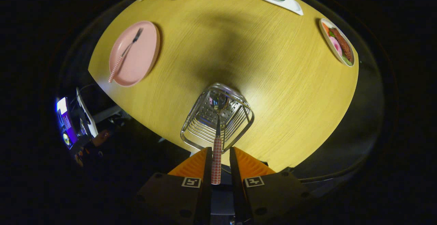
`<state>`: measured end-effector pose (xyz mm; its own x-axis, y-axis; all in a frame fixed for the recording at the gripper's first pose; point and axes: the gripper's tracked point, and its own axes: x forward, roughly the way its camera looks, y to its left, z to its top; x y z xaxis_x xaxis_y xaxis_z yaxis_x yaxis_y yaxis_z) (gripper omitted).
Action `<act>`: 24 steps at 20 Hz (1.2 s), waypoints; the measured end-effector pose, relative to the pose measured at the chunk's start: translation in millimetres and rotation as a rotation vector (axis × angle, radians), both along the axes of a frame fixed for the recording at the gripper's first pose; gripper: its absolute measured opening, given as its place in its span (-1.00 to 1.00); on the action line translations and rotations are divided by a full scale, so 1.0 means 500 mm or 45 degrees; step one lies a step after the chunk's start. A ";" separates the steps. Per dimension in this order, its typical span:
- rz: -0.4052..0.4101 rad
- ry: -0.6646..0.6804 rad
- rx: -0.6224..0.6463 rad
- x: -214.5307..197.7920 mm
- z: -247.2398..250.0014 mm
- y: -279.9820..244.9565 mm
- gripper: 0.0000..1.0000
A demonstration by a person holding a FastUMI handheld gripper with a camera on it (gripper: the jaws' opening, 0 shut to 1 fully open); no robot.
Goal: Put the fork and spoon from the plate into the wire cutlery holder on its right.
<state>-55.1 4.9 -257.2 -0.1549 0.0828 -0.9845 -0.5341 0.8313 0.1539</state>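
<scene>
Tongs (220,163) parted, spoon (217,139) handle between the fingers, grip uncertain. Bowl down inside wire cutlery holder (218,115) just ahead. Fork (124,54) on pink plate (143,57), well beyond, leftward.

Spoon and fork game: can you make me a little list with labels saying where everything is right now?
spoon: handle between the gripper fingers, bowl down inside the wire cutlery holder
gripper: looks shut on the spoon handle
fork: lying on the pink plate
holder: just ahead of the fingers, on the wooden table
left to do: fork
</scene>
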 end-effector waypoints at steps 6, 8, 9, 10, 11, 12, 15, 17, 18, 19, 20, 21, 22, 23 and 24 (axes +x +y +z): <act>-0.331 -0.414 0.447 0.062 0.160 0.007 0.33; -0.378 -0.523 0.556 0.070 0.221 0.045 0.34; -0.378 -0.575 0.610 0.072 0.253 0.084 0.34; -0.370 -0.618 0.660 0.068 0.281 0.123 0.34; -0.373 -0.654 0.703 0.059 0.301 0.171 0.33; -0.375 -0.660 0.751 0.044 0.313 0.225 0.34; -0.354 -0.612 0.822 -0.021 0.297 0.379 0.34; -0.303 -0.525 0.761 -0.070 0.230 0.466 0.34; -0.275 -0.482 0.732 -0.087 0.196 0.501 0.34; -0.250 -0.456 0.691 -0.095 0.159 0.530 0.34; -0.231 -0.439 0.639 -0.092 0.119 0.548 0.34; -0.235 -0.399 0.574 -0.096 0.082 0.560 0.34; -0.268 -0.350 0.560 -0.102 0.058 0.580 0.34; -0.302 -0.307 0.538 -0.104 0.032 0.606 0.34; -0.324 -0.268 0.515 -0.103 0.013 0.622 0.34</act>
